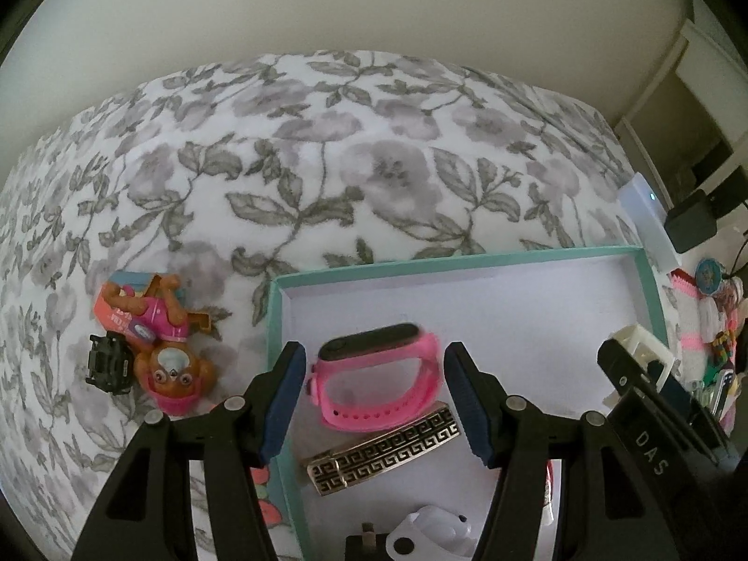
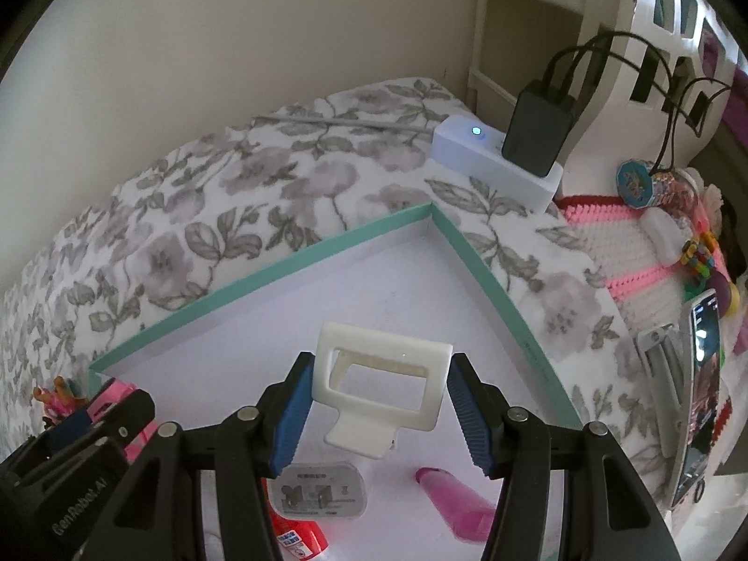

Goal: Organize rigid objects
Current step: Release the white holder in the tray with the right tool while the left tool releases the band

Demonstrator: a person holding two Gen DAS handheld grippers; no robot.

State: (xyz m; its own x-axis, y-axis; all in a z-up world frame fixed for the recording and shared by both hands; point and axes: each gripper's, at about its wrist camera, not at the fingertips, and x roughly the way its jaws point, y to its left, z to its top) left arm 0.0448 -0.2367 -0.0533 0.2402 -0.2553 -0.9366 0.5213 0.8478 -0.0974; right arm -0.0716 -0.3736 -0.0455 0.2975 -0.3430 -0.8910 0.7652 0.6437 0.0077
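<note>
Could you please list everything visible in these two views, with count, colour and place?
Shallow cardboard box: one, teal walls, white floor, on the floral blanket.
Smart band: one, pink strap, black face, in the box between the left jaws.
Rectangular hair claw: one, white, between the right jaws.
Patterned metal hair clip: one, gold and black, on the box floor.
Plug adapter: one, white, on the box floor.
Puppy toy figure: one, brown and pink, on the blanket left of the box.
Small clip: one, black, beside the toy.
Power strip: one, white, beyond the box.
Left gripper: black, blue pads.
Right gripper: the same.
</note>
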